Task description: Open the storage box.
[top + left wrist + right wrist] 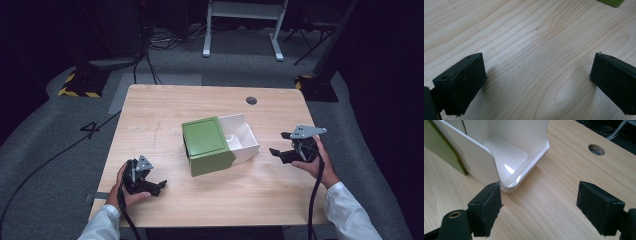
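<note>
Green sleeve box (207, 145) with white inner tray (243, 137), tray partly drawn out.

The box lies flat on the table, between the two grippers. The green sleeve, square-topped, lies well apart from the left gripper (159, 186). The glossy white tray, empty, projects toward the right gripper (537, 202); its rounded corner lies just beside one of the fingers (487, 207).

Table (165, 107) pale matt wood grain; white tray (506, 152) glossy smooth plastic; green sleeve (206, 142) matt.
</note>
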A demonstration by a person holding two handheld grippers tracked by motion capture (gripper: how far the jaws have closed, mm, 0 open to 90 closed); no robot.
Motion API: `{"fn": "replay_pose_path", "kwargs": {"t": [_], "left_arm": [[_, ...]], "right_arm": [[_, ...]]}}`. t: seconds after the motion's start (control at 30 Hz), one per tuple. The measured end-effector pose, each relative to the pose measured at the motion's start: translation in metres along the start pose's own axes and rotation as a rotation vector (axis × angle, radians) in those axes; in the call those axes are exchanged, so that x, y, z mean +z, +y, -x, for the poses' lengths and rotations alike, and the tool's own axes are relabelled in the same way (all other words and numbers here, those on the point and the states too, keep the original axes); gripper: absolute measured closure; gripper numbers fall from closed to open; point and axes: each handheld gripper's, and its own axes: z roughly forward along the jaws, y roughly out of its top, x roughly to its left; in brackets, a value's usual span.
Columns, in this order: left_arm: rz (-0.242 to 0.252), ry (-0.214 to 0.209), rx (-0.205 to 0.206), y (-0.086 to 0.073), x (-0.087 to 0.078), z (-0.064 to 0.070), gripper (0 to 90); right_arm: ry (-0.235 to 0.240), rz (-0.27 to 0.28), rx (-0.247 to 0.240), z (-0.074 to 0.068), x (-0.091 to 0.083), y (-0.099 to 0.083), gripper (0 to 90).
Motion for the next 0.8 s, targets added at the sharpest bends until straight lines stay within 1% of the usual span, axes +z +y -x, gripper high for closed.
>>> {"fn": "replay_pose_path", "kwargs": {"t": [0.13, 0.2, 0.27, 0.33, 0.37, 0.47, 0.63, 0.67, 0.8], "left_arm": [[-0.001, -0.005, 0.0, 0.0, 0.0, 0.0, 0.5], [-0.001, -0.005, 0.002, 0.0, 0.0, 0.0, 0.4], [-0.001, -0.008, 0.0, 0.0, 0.0, 0.0, 0.3], [0.0, -0.009, 0.0, 0.001, 0.001, 0.0, 0.3], [0.0, -0.01, 0.001, 0.001, 0.001, 0.0, 0.3], [0.0, -0.012, 0.003, 0.001, 0.001, 0.0, 0.2], [0.0, -0.013, 0.005, 0.001, 0.001, 0.0, 0.2], [0.0, -0.011, 0.005, 0.001, 0.001, 0.0, 0.2], [0.001, -0.007, 0.004, 0.001, 0.001, 0.001, 0.5]], "right_arm": [[-0.01, -0.013, -0.011, -0.003, -0.004, -0.006, 20.2], [-0.013, -0.031, -0.025, -0.006, -0.006, -0.012, 20.1], [-0.013, -0.033, -0.024, -0.007, -0.006, -0.013, 20.1], [-0.015, -0.049, -0.027, -0.009, -0.007, -0.02, 20.1], [-0.015, -0.049, -0.027, -0.009, -0.007, -0.02, 20.1], [-0.024, -0.077, -0.032, -0.011, -0.008, -0.03, 19.9], [-0.03, -0.091, -0.024, -0.014, -0.013, -0.042, 19.6], [-0.03, -0.091, -0.024, -0.014, -0.013, -0.042, 19.6], [-0.045, -0.122, -0.023, -0.016, -0.017, -0.061, 19.6]]}}
